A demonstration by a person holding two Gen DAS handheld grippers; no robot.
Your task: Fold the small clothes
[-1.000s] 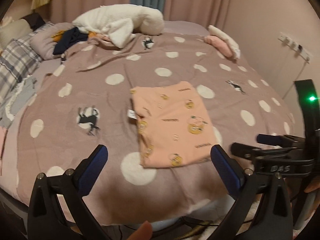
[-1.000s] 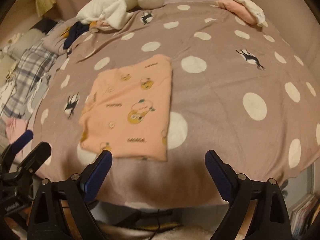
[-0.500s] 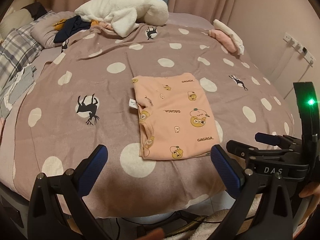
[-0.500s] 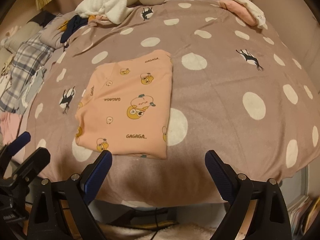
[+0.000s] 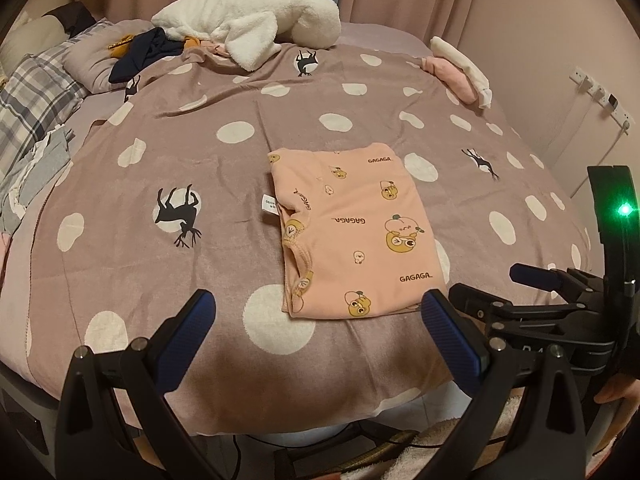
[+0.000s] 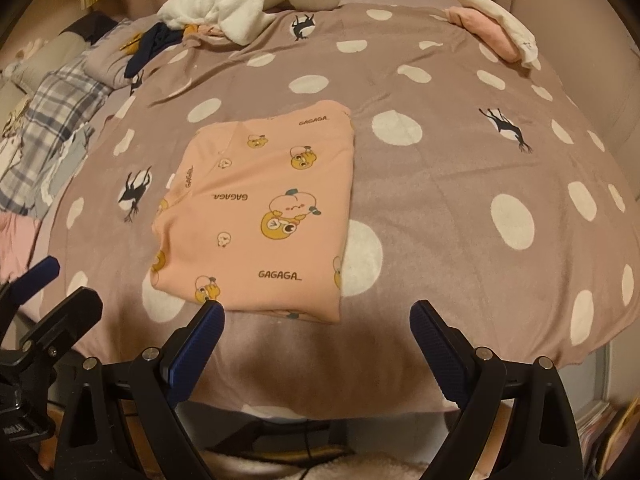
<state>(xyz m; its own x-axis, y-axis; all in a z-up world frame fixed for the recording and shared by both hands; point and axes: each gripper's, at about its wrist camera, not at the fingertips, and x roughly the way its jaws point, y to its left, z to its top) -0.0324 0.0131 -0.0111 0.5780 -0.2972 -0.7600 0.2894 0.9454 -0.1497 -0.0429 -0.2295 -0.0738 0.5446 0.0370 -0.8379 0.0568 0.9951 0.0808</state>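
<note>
Presently, both of my grippers are held above the near edge of the bed, side by side, and neither touches any fabric.

Left gripper (image 5: 318, 312): the jaws are spread wide, and nothing is between the blue pads (image 5: 186, 330). In the left wrist view, the right-hand pad overlaps the near right corner of the garment in the picture; I cannot tell whether it touches it.

Right gripper (image 6: 316, 320): the jaws are likewise spread wide and hold nothing. In the right wrist view, the tip of the left-hand pad (image 6: 200, 338) sits just at the near edge of the garment; contact cannot be confirmed.

Task item: the pink shirt (image 6: 264, 208) lies flat on the bedspread (image 6: 440, 208), folded into a neat rectangle. It carries cartoon prints and the word "GAGAGA". In the left wrist view, the pink shirt (image 5: 352, 232) shows stacked folded edges along its left side, with a small white label (image 5: 269, 205) protruding there.

Surroundings: the bedspread is mauve with white spots and black animal figures. A white fleece bundle (image 5: 248, 20) lies at the far end of the bed. A folded pink and white stack (image 6: 496, 28) sits at the far right corner. Plaid fabric (image 5: 28, 100) lies along the left side.
</note>
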